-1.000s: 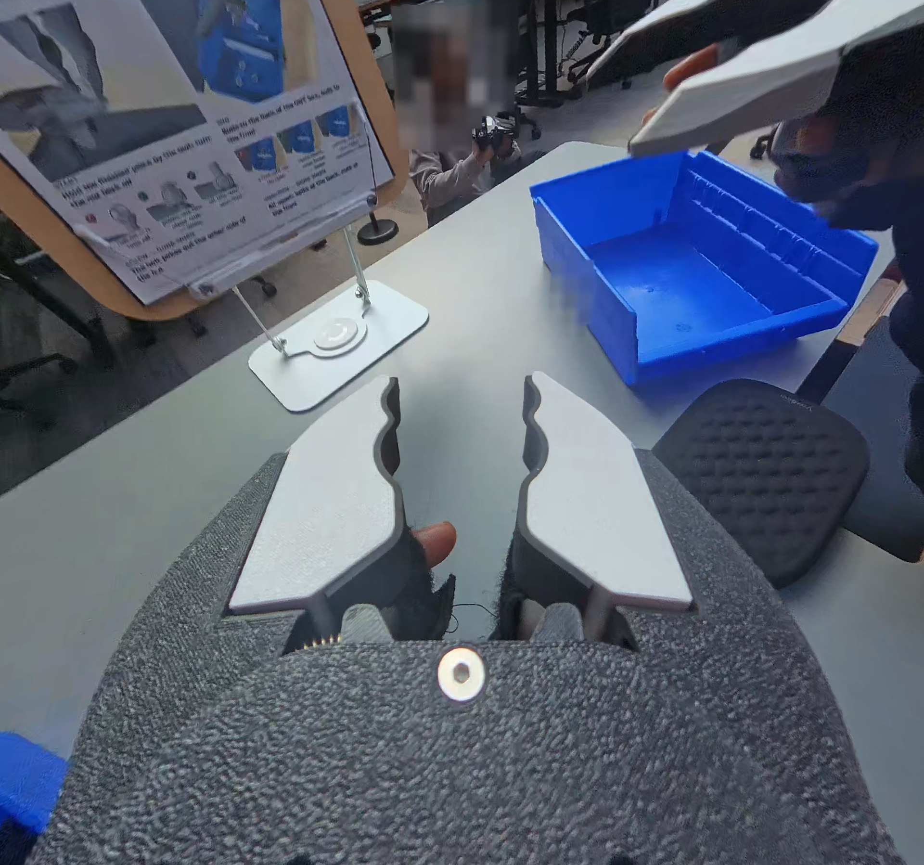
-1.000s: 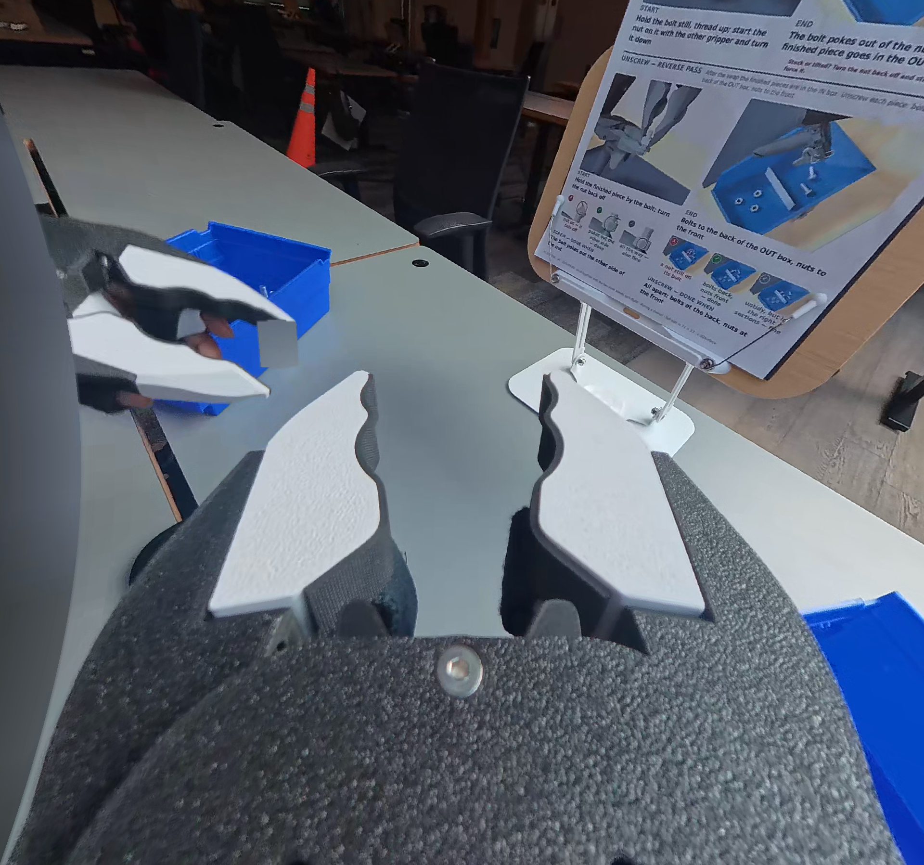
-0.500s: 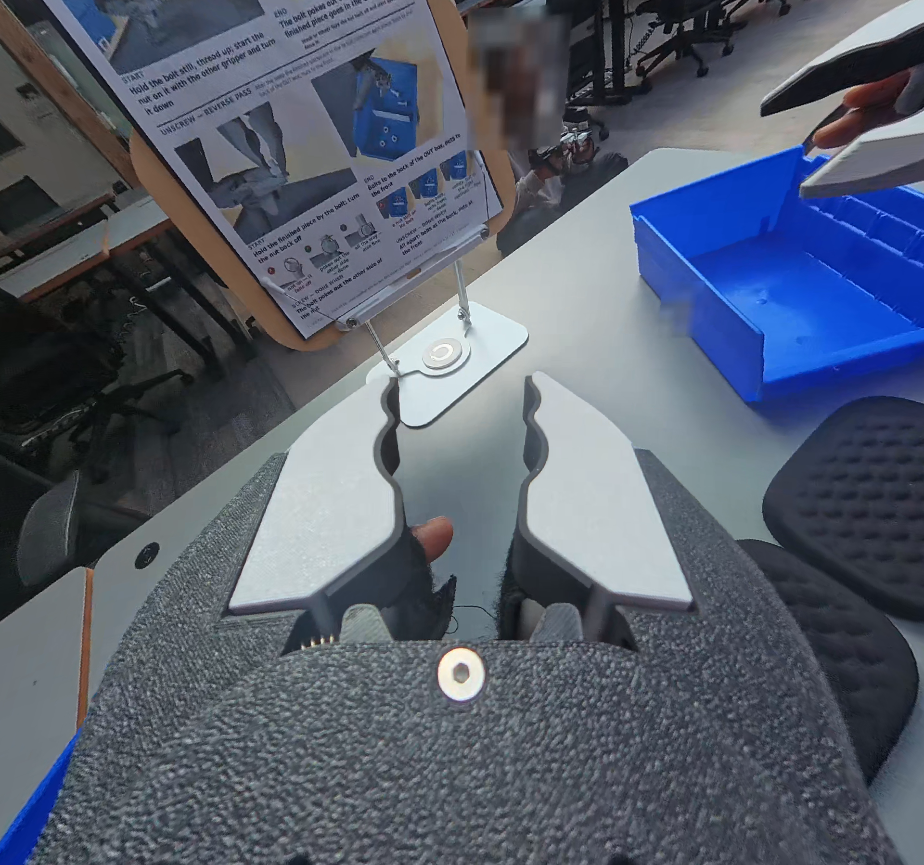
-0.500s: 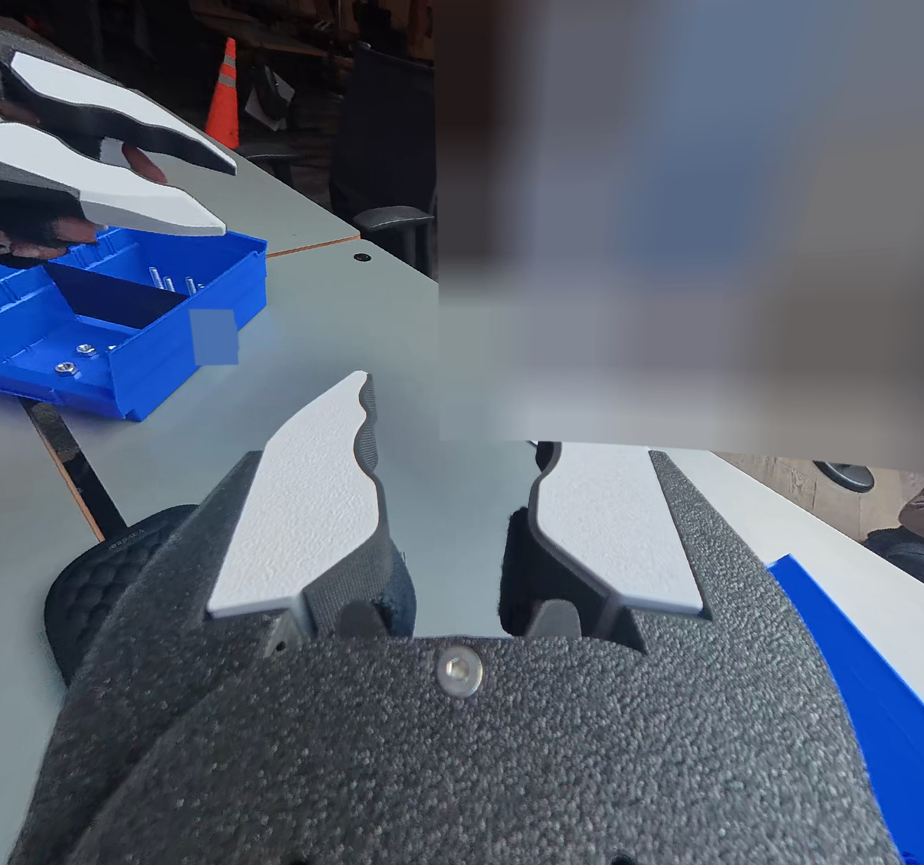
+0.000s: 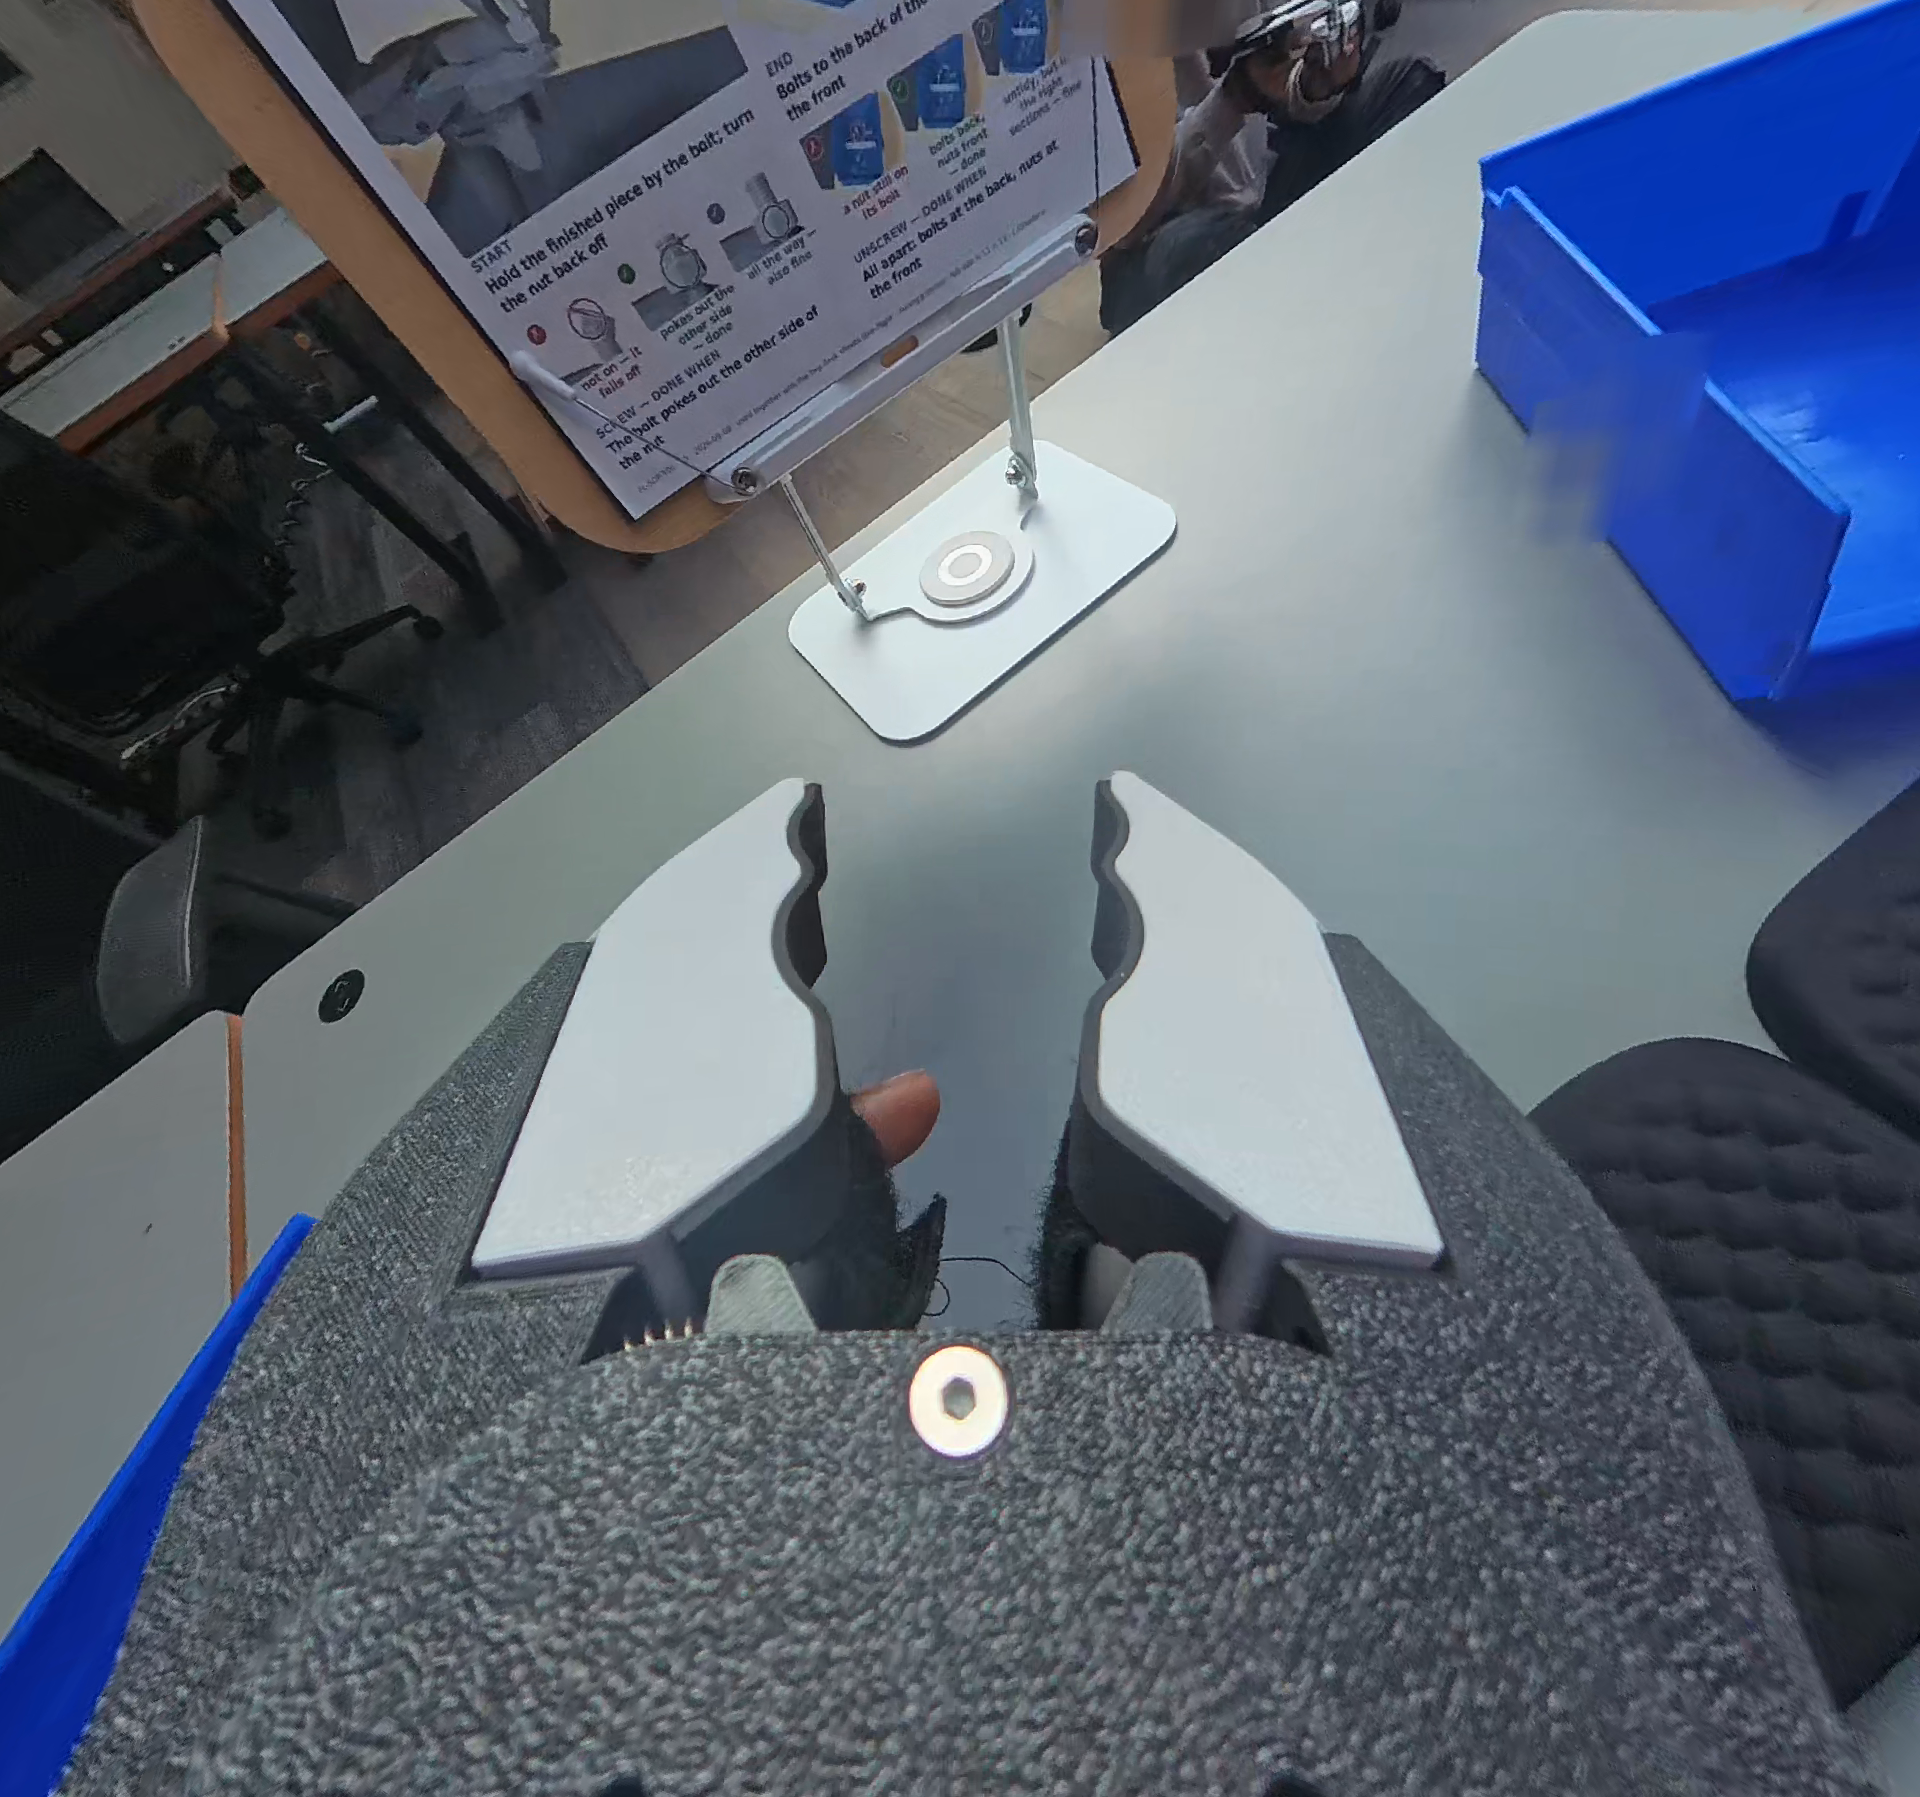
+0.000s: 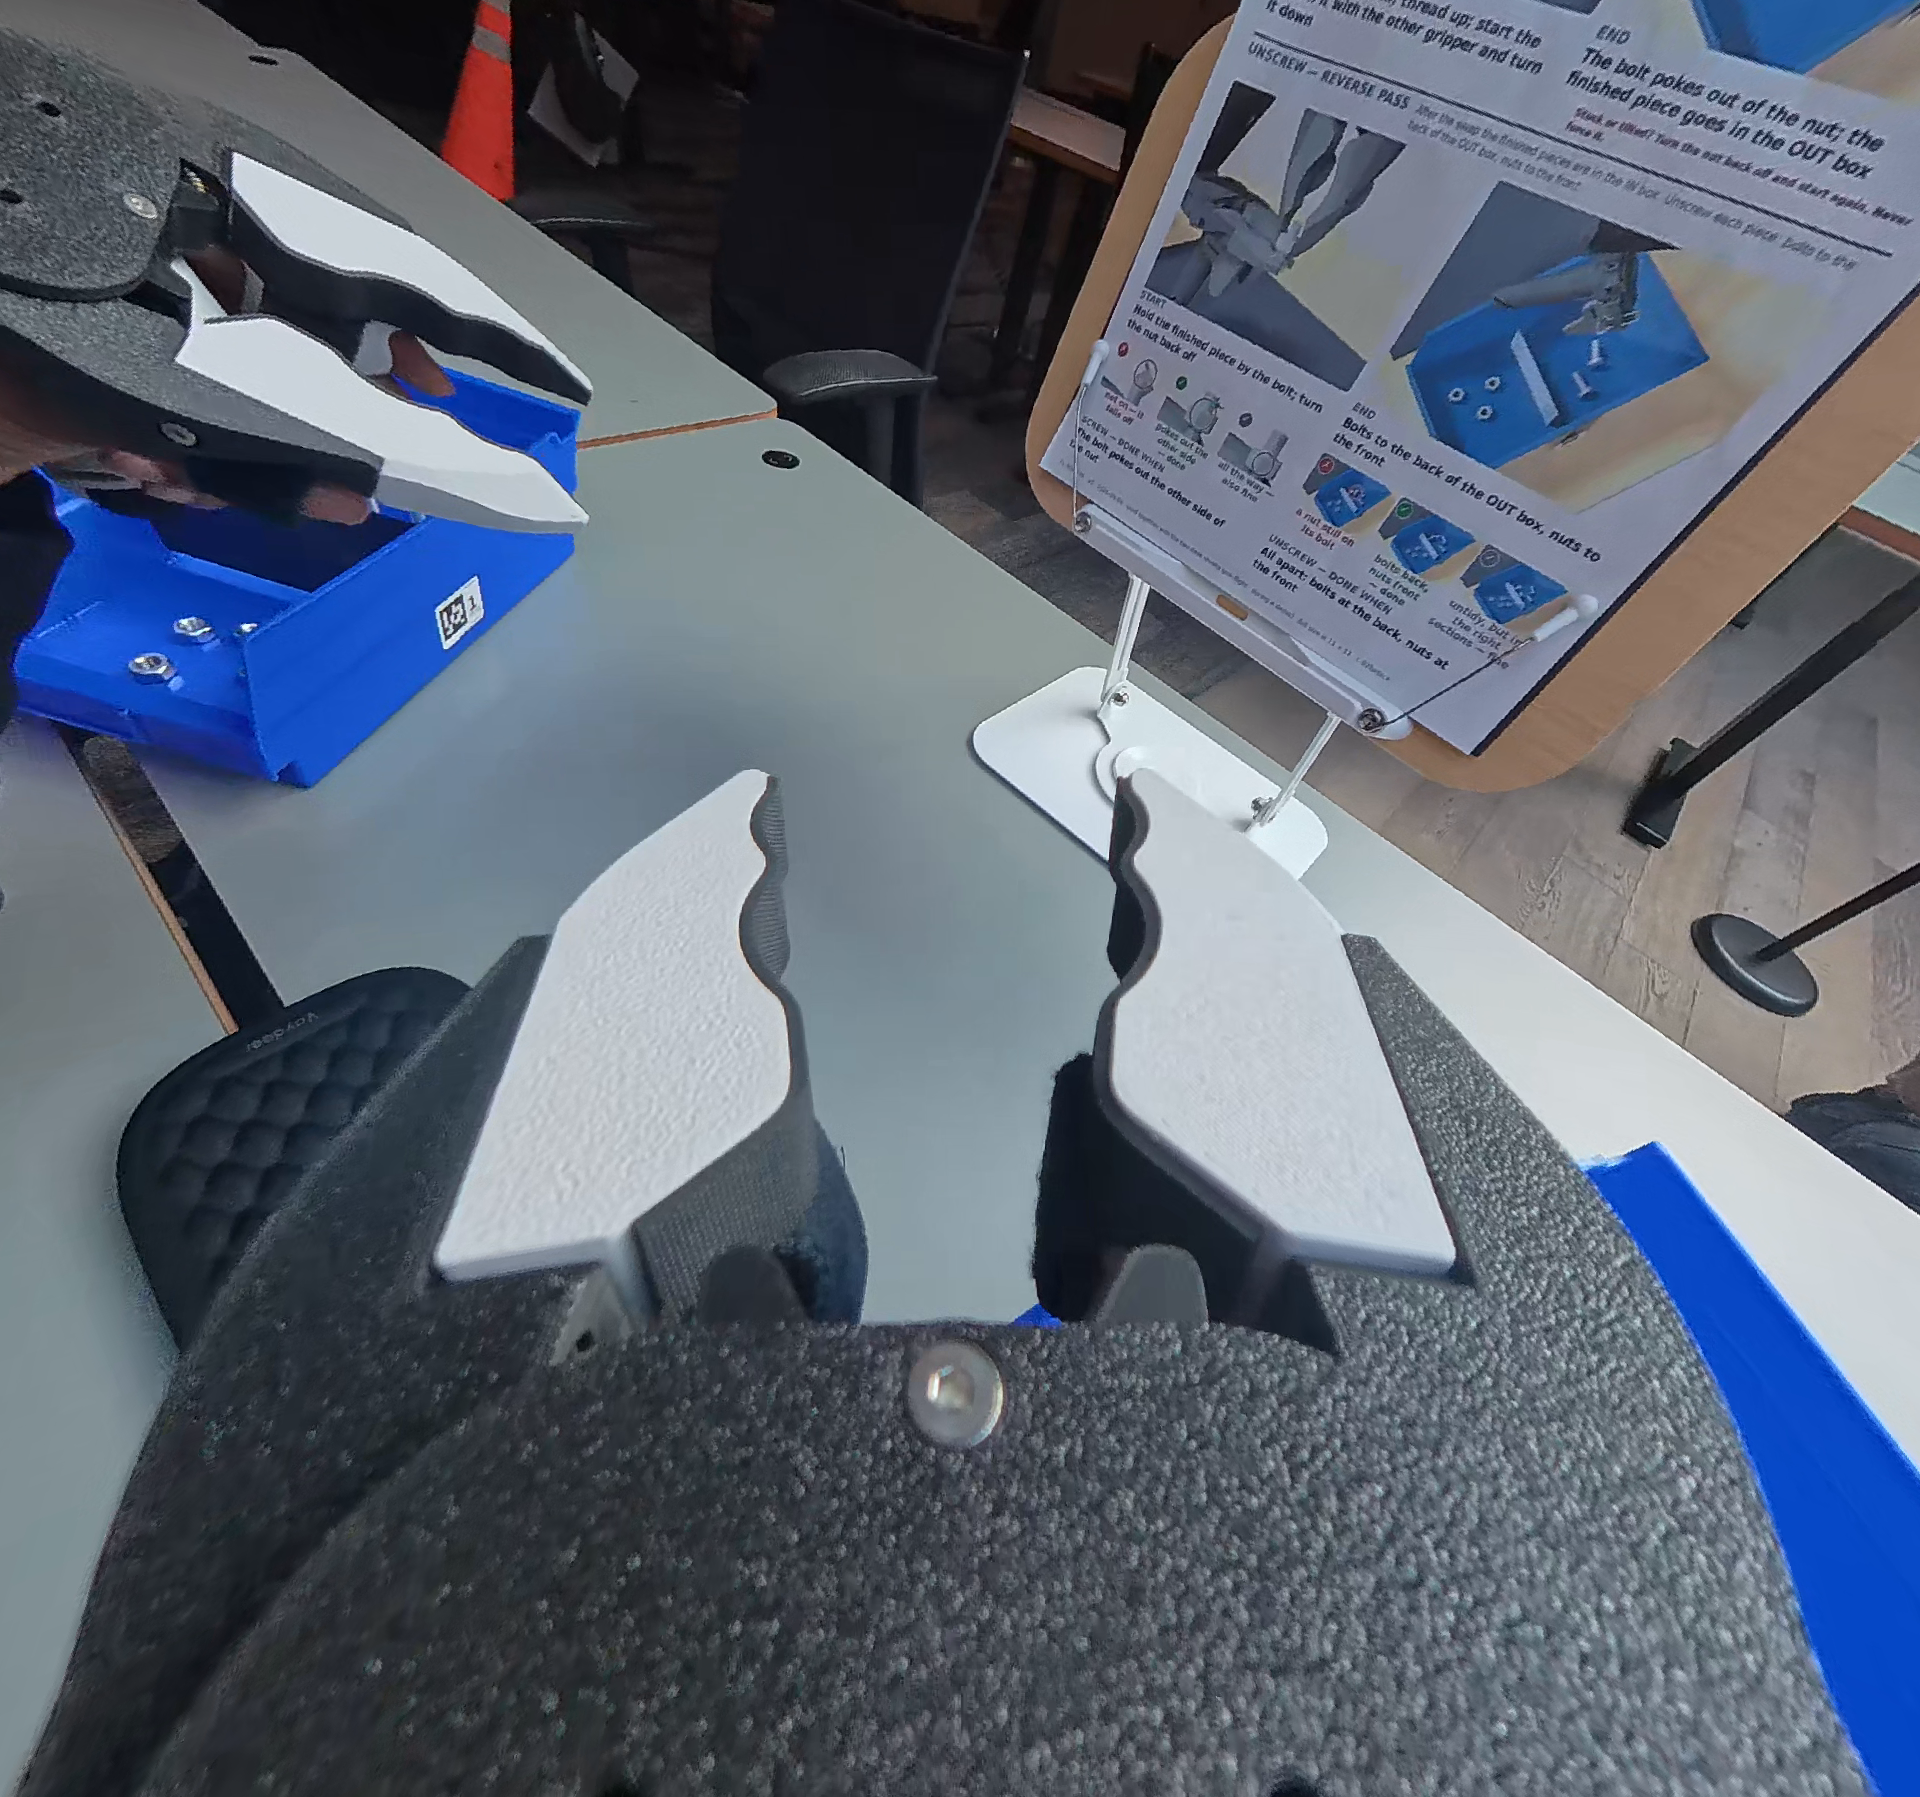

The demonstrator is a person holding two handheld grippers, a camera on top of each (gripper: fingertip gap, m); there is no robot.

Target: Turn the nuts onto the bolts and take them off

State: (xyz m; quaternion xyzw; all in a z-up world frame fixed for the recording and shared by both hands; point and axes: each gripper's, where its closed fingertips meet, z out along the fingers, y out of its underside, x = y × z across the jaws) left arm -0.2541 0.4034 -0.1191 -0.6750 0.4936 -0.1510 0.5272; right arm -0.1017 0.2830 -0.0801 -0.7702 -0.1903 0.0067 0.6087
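Both grippers are open and empty above the grey table (image 5: 1351, 812). My left gripper (image 5: 956, 791) points at the instruction stand. In the right wrist view the left gripper (image 6: 580, 448) hovers over a blue bin (image 6: 364, 667) at the far left. Two silver nuts (image 6: 156, 669) lie in the front part of that bin. The bin's back part is hidden behind the gripper. My right gripper (image 6: 945, 781) is over bare table, apart from the bin. A second blue bin (image 5: 1714, 397) at the right shows nothing inside.
An instruction board on a white stand (image 5: 987, 604) is at the table's far edge; it also shows in the right wrist view (image 6: 1455, 345). Black padded rests (image 5: 1766, 1280) lie near me. Chairs, an orange cone (image 6: 483, 85) and a person are beyond the table.
Both views have swung about. The right gripper no longer shows in the left wrist view. The left gripper stays over the bin with nuts. Both stay open.
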